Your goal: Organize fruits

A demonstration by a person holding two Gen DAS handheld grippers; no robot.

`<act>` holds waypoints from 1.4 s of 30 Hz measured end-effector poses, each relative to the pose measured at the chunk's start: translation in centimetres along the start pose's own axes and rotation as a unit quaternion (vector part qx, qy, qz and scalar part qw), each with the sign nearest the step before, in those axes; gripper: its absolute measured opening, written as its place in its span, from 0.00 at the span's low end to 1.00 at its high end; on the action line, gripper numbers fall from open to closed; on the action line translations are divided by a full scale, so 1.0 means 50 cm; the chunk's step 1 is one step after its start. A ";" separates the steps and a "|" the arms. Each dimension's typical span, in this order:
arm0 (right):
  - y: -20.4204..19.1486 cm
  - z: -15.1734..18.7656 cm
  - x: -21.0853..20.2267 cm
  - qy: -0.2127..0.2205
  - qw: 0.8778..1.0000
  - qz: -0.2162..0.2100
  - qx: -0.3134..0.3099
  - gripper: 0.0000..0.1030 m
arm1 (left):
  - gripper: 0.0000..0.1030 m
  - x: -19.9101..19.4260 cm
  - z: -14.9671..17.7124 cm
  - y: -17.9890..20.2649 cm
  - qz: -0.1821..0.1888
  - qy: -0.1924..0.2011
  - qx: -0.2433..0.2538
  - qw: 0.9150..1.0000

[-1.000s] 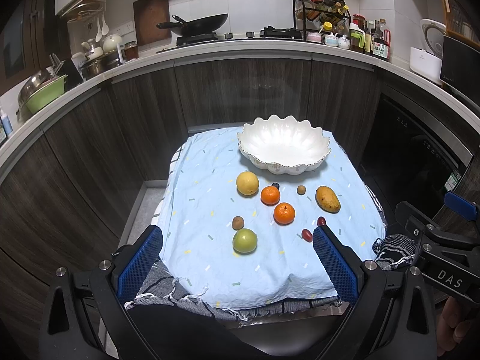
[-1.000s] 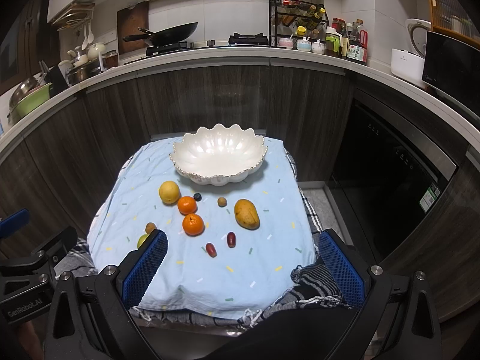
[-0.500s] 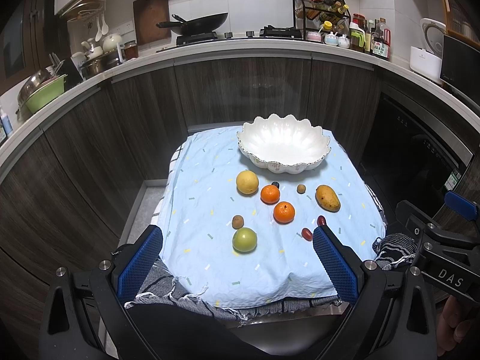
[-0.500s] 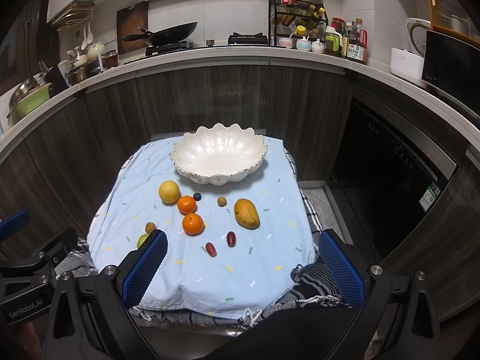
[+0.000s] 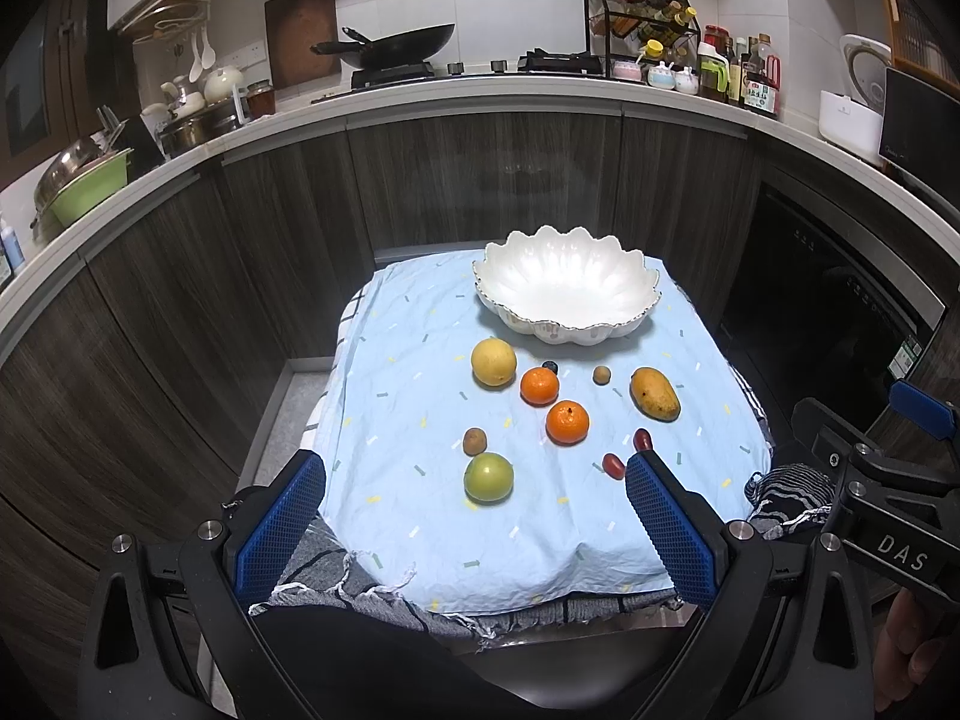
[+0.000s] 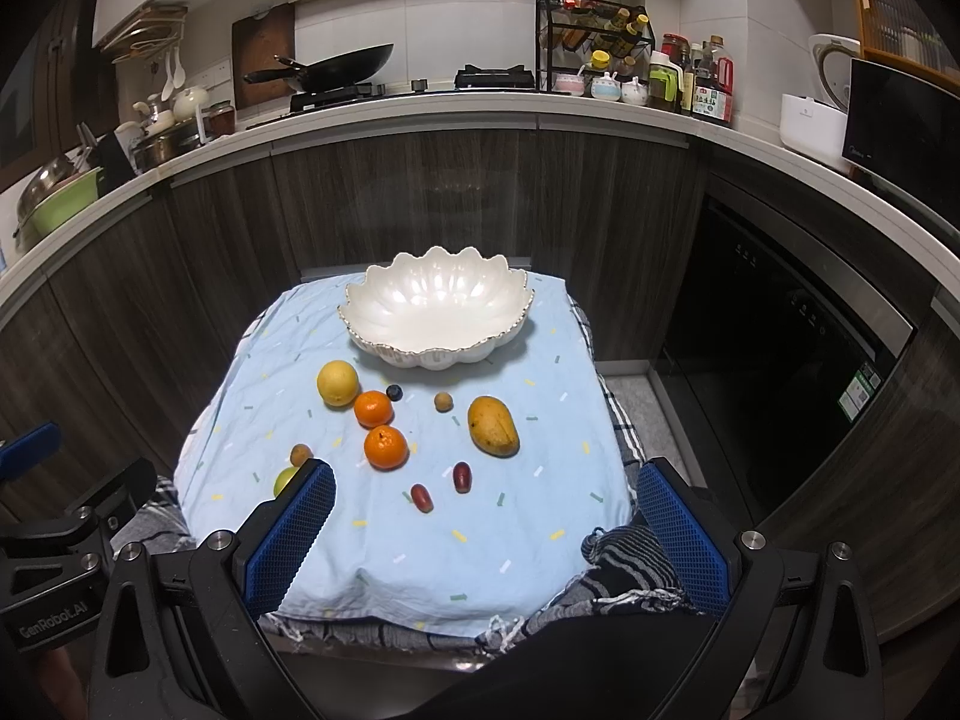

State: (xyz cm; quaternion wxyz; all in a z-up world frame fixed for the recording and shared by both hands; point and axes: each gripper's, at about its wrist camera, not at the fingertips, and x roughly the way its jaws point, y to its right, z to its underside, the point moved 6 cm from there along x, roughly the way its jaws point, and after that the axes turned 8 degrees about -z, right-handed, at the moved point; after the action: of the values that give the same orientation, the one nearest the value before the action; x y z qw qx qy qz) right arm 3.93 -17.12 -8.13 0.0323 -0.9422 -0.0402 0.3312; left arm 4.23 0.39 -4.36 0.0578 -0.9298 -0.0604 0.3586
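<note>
An empty white scalloped bowl (image 5: 567, 291) (image 6: 435, 312) stands at the far end of a small table under a light blue cloth (image 5: 408, 420). In front of it lie a yellow citrus (image 5: 493, 362), two oranges (image 5: 539, 386) (image 5: 567, 422), a mango (image 5: 654, 393), a green apple (image 5: 488, 477), a kiwi (image 5: 474, 440), a small brown fruit (image 5: 601, 374), a blueberry (image 5: 549, 366) and two red dates (image 6: 422, 497) (image 6: 461, 476). My left gripper (image 5: 474, 534) is open and empty at the near edge. My right gripper (image 6: 486, 534) is open and empty there too.
Dark wood cabinets (image 5: 480, 180) curve behind the table, with a counter carrying a wok (image 5: 390, 48), a spice rack (image 5: 642, 39) and bottles. A dishwasher front (image 6: 780, 372) is on the right. A striped towel (image 6: 624, 570) hangs under the cloth at the near edge.
</note>
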 end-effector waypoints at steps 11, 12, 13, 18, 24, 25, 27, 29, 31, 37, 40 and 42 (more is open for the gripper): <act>0.001 0.000 -0.001 0.001 1.000 0.000 0.000 0.99 | 0.99 0.000 0.000 0.001 0.000 0.000 0.000 1.000; 0.001 0.000 -0.001 0.001 1.000 0.001 0.000 0.99 | 0.99 0.000 0.000 0.001 0.000 0.000 0.000 1.000; 0.002 0.000 0.000 0.000 1.000 0.000 0.000 0.99 | 0.99 0.000 0.000 0.001 0.000 0.000 0.000 1.000; 0.002 0.000 -0.001 0.000 1.000 0.000 0.000 0.99 | 0.99 0.002 0.008 0.003 0.000 -0.002 0.001 1.000; 0.003 0.000 0.000 0.000 1.000 0.000 0.000 0.99 | 0.99 0.004 0.008 0.004 0.000 -0.003 0.001 1.000; 0.003 0.000 0.000 0.000 1.000 0.000 0.001 0.99 | 0.99 0.004 0.010 0.005 0.000 -0.004 0.001 1.000; 0.003 0.001 0.001 0.000 1.000 0.000 0.001 0.99 | 0.99 0.004 0.009 0.005 0.000 -0.003 0.002 1.000; 0.003 0.001 0.001 0.000 1.000 0.000 0.001 0.99 | 0.99 0.004 0.009 0.005 0.000 -0.004 0.002 1.000; 0.003 0.002 0.001 0.000 1.000 0.000 0.001 0.99 | 0.99 0.004 0.011 0.005 0.000 -0.004 0.002 1.000; 0.003 0.003 0.002 0.000 1.000 0.000 0.001 0.99 | 0.99 0.004 0.011 0.005 0.000 -0.005 0.002 1.000; 0.004 0.003 0.003 0.000 1.000 0.000 0.000 0.99 | 0.99 0.005 0.010 0.006 0.000 -0.006 0.003 1.000; 0.004 0.003 0.003 0.000 1.000 0.000 0.001 0.99 | 0.99 0.006 0.012 0.006 -0.001 -0.005 0.003 1.000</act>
State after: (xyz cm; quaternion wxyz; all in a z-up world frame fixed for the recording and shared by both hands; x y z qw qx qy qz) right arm 3.96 -17.28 -8.37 0.0332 -0.9420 -0.0399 0.3314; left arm 4.05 0.18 -5.03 0.0604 -0.9276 -0.0604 0.3638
